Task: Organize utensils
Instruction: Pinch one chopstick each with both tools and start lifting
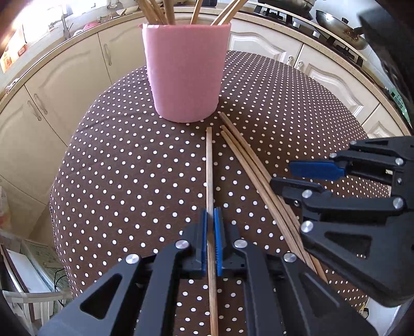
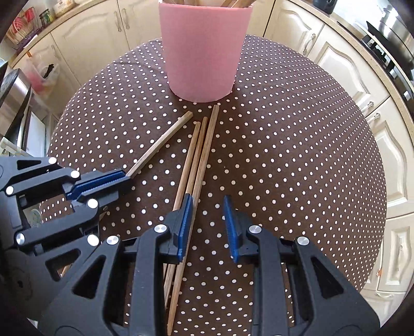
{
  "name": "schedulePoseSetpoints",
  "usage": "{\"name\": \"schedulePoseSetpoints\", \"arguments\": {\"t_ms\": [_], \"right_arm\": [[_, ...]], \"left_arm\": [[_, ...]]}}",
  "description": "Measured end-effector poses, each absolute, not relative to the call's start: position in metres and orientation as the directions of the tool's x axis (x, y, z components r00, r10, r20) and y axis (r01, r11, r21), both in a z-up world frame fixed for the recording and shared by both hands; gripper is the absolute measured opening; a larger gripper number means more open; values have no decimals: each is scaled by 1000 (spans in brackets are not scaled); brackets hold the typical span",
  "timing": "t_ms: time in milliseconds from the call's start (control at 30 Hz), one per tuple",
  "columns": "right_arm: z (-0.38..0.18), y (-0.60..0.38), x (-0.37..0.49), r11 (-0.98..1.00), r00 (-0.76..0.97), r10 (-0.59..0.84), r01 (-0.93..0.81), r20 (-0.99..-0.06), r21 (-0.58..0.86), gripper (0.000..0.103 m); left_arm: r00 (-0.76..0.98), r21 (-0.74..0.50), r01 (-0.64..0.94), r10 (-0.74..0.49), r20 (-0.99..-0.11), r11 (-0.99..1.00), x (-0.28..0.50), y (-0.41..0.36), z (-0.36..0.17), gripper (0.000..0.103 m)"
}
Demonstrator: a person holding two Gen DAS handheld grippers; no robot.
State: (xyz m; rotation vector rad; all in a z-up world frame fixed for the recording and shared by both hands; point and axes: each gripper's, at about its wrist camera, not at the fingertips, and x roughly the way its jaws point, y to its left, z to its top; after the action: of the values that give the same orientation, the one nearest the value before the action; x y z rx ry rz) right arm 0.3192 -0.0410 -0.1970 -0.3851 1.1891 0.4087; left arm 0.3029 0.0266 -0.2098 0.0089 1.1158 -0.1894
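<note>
The left gripper (image 1: 211, 232) is squeezed tight on one wooden stick (image 1: 209, 165). The stick runs between its blue pads (image 1: 218, 243) and points at the cup, and the frames do not show if its far end sits on the table.

The right gripper (image 2: 207, 224) is loose, with a gap between its fingers, and it grips nothing. One blue pad (image 2: 185, 222) is just over the bundle of sticks (image 2: 195, 165), and the other pad is over bare cloth.

That bundle has three sticks. They lie side by side, touching, near the middle of the table (image 2: 297, 168). Their far tips come close to the cup. So four sticks are out of the cup: one in the left gripper and three lying flat.

Past them, near the far edge of the table, stands one pink cup (image 1: 185, 75). It is upright. More sticks (image 1: 165, 13) stand up inside it, about seven, but their tops are cut off, so the count is not sure.

The table is round. A brown cloth with white dots covers it.

Behind the table are cream kitchen cupboards (image 1: 77, 75) under a long counter. A tap (image 1: 64, 25) is at the far left. A pan (image 1: 341, 28) sits on a stove at the far right.
</note>
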Motion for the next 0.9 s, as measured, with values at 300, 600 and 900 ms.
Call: {"name": "schedulePoseSetpoints", "arguments": {"t_ms": [300, 600, 900], "right_arm": [[-200, -44, 333, 867, 248, 132, -499, -960, -10, 23], [-197, -69, 334, 873, 271, 206, -484, -940, 52, 6], [-174, -114, 311, 864, 374, 350, -482, -859, 142, 6]], "left_arm": [[418, -83, 154, -141, -898, 985, 303, 26, -209, 6], [422, -80, 153, -138, -896, 985, 305, 24, -209, 6], [545, -99, 165, -174, -820, 981, 283, 28, -193, 6]]}}
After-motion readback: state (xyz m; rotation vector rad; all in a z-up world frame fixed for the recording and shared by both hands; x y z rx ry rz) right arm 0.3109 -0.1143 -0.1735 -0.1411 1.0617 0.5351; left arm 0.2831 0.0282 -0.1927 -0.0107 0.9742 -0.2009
